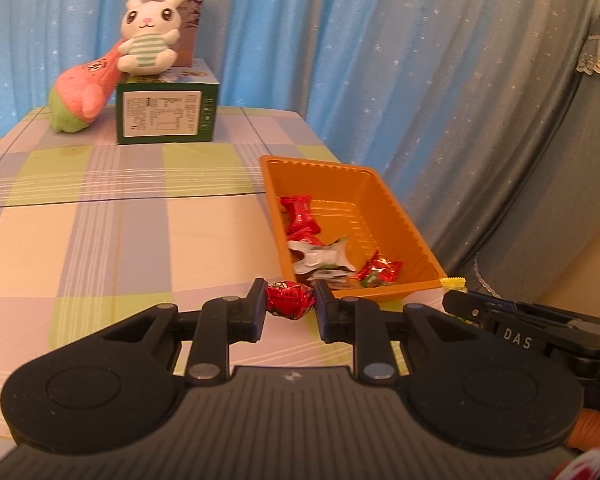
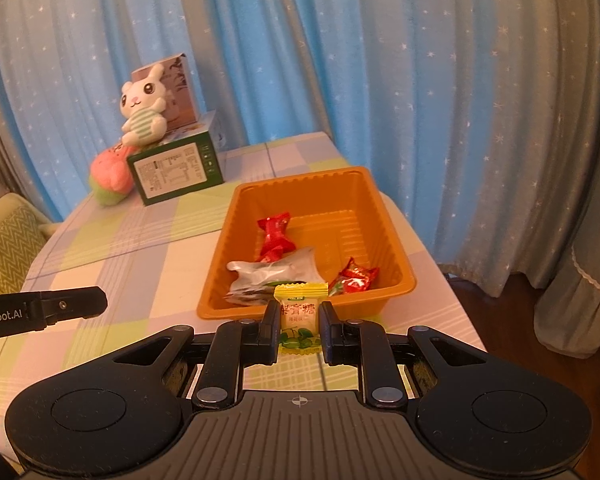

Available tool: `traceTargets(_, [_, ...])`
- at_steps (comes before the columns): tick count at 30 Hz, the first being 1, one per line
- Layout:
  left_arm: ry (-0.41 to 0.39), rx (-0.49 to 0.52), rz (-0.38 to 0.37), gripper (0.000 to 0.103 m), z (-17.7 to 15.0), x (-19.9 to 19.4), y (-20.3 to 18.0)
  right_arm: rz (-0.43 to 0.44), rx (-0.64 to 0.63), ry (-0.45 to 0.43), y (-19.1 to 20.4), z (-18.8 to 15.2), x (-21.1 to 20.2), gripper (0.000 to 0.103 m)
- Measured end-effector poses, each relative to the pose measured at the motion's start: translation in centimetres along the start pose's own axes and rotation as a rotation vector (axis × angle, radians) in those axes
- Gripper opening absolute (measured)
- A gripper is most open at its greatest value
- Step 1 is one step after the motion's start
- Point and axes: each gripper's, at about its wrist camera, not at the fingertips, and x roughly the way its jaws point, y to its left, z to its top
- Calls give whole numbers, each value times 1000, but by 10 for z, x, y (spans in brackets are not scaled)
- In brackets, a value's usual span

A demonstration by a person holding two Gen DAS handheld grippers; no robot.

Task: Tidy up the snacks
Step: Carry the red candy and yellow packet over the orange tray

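We hold a red wrapped candy (image 1: 290,300) pinched between the jaws of our left gripper (image 1: 290,306), and a yellow packet sweet (image 2: 300,318) clamped upright in our right gripper (image 2: 300,326). Both sit just short of the orange tray (image 2: 388,216), whose near rim lies directly ahead of each claw. Inside it lie red candies (image 2: 275,236) and a crumpled silver wrapper (image 2: 276,274) towards the near-left corner.

To drop well, we judge each sweet should clear the near rim before we let go, aiming for the bare floor at the tray's far side. The two claws are close together, so releasing one after the other seems safer.

The table edge (image 2: 432,252) runs just right of the tray; to the left the checked cloth (image 1: 120,240) lies open. The plush rabbit (image 1: 150,40) and green box (image 1: 166,114) stand well beyond.
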Motion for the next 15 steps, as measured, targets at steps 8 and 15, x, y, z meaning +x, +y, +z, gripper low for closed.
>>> traceTargets(8, [8,24,-30,22,11,19,-17,-16,20,0,-14,8,9,20])
traceTargets(15, [12,41,-47,22,21,37,-26,-22,29,6,-23,14,23,20])
